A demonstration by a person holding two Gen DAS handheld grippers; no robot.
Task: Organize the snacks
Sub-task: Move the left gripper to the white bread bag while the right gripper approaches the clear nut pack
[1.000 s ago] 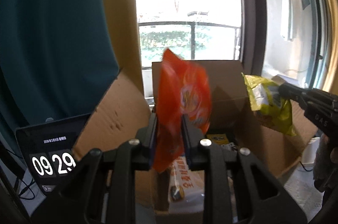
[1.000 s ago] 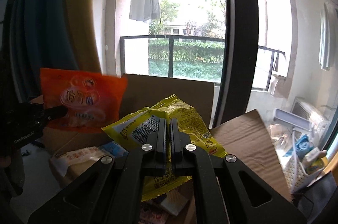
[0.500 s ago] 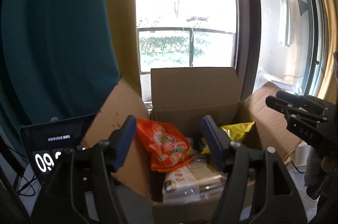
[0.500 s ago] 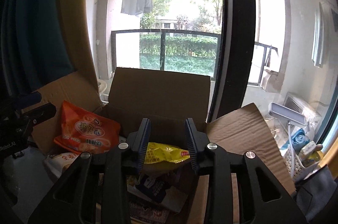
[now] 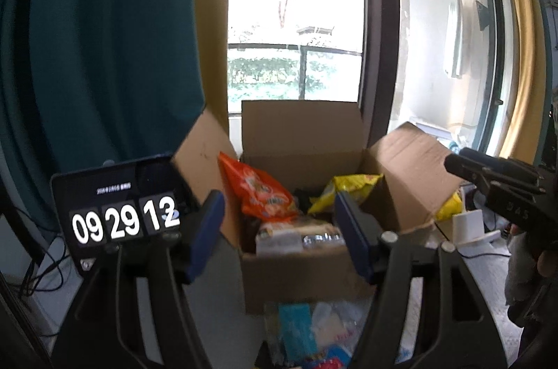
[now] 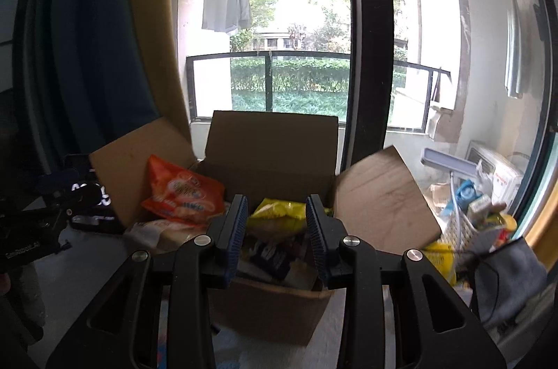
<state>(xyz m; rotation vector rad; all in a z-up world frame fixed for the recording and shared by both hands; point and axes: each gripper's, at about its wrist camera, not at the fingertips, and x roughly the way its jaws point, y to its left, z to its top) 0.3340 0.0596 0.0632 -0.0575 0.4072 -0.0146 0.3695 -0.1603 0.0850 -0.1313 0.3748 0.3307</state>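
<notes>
- Left gripper (image 5: 277,231): fingers apart, nothing clamped; spread wider within the last sec, steady over the last half.
- Right gripper (image 6: 276,231): fingers apart too, narrower gap, nothing clamped; likewise opened up a moment back.
- Cardboard box (image 5: 300,268) straight ahead of both, all flaps up/out, sitting on pale bench (image 6: 104,268).
- Orange snack bag (image 5: 259,191) inside box, left side, leaning up against left flap; also seen in rt view (image 6: 183,193).
- Yellow snack bag (image 6: 279,212) inside box, toward right/back, lying crumpled on other packets; in left view (image 5: 343,189) just behind right finger.
- Beneath both: pale packet (image 5: 279,235) + dark blue packet (image 6: 270,255), jumbled.
- More loose snacks (image 5: 307,330) on bench in front of box, blurred, teal/white/red wrappers.
- Tablet clock (image 5: 122,212) left of box, propped up, digits 09 29 12.
- White basket (image 6: 460,229) w/ odds and ends right of box.
- Teal curtain (image 5: 97,38) at left, window w/ balcony rail (image 6: 272,55) behind.
</notes>
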